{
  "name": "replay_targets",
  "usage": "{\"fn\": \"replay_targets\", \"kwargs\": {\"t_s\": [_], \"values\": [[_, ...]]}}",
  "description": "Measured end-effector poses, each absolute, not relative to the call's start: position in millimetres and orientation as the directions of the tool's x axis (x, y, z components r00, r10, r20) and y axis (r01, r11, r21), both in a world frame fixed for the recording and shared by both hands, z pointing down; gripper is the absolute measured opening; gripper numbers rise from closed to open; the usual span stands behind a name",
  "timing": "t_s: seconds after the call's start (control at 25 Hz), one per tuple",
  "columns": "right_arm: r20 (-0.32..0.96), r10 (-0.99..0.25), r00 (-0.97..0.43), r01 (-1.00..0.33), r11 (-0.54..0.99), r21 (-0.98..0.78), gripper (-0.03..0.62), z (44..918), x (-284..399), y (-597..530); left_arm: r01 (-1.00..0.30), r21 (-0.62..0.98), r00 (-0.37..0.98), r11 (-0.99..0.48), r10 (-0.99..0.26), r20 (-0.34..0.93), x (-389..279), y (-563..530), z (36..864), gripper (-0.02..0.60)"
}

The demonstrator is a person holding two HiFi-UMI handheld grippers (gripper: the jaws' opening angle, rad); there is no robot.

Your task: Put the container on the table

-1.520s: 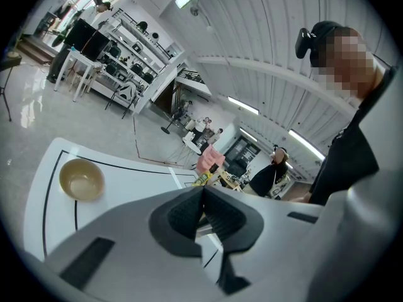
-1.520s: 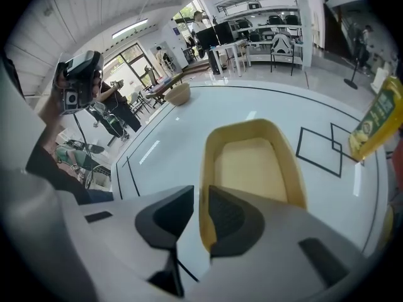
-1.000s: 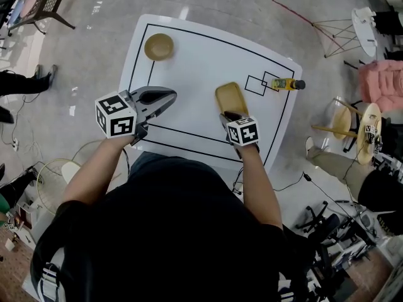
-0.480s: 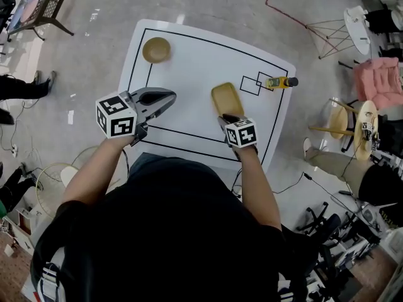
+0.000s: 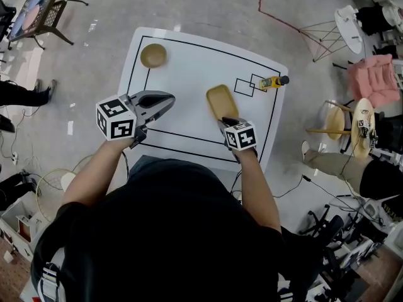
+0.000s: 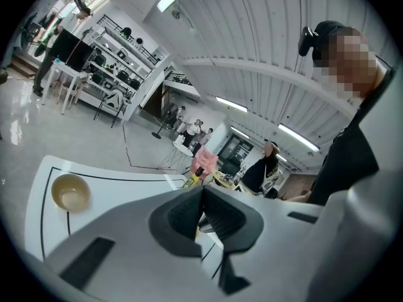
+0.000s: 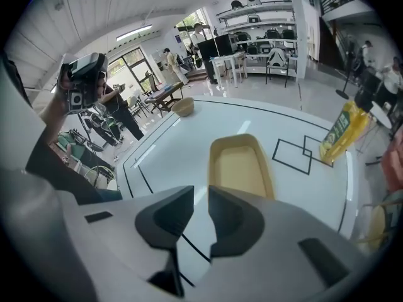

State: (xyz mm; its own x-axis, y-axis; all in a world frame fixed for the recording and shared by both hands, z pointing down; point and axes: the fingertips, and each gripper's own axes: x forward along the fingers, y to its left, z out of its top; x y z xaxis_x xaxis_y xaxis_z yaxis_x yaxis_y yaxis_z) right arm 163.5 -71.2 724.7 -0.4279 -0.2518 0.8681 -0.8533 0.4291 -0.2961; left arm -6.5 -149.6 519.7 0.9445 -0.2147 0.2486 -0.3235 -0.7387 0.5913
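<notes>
Since the container (image 7: 240, 168) lies flat on the table (image 5: 189, 61) just ahead of the right gripper (image 7: 201, 197), with its near end tucked behind the right-hand jaw, the step in hand looks like letting go and backing off cleanly. Those jaws stand a little apart. The gap between them shows only white tabletop and a black line (image 7: 189, 244), with nothing pinched. I judge the placing all but done; what is left is the retreat.

To do that well, spread the jaws wider before moving, so that neither pad drags the near wall. Then draw straight back along the jaws' own line, not sideways. The container's left wall runs right beside the inner edge of the right-hand jaw, and a sideways slip would likely nudge or spin it. Lift the tips a touch while backing; whether the jaw's underside touches the rim cannot be told. The container looks light and shallow, so it will probably slide on the smooth top at a small knock.

Farther ahead of these jaws and to their right are the squares (image 7: 296, 153) and the bottle (image 7: 340, 131), both apart from the container. A bowl (image 7: 183, 107) sits far ahead to the left.

The left gripper (image 6: 201, 197), its jaws pressed together on nothing, hovers with the container well off to its right. It need do nothing.
</notes>
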Motion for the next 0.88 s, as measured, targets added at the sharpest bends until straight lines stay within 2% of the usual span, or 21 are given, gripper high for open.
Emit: {"fn": "replay_targets", "kwargs": {"t_s": [0.44,0.88], "values": [[0.841,-0.325,-0.432,-0.848,0.465,-0.256,0.074,672,162,-64,-0.312,0.562,0.948,-0.766,-0.212,0.237,-2,-126,496,0.011],[0.793,-0.452,-0.41,-0.868,0.46,-0.186,0.069,615,171,-61,-0.296,0.513,0.952,-0.806,-0.208,0.224,-2,-104,471,0.011]]}}
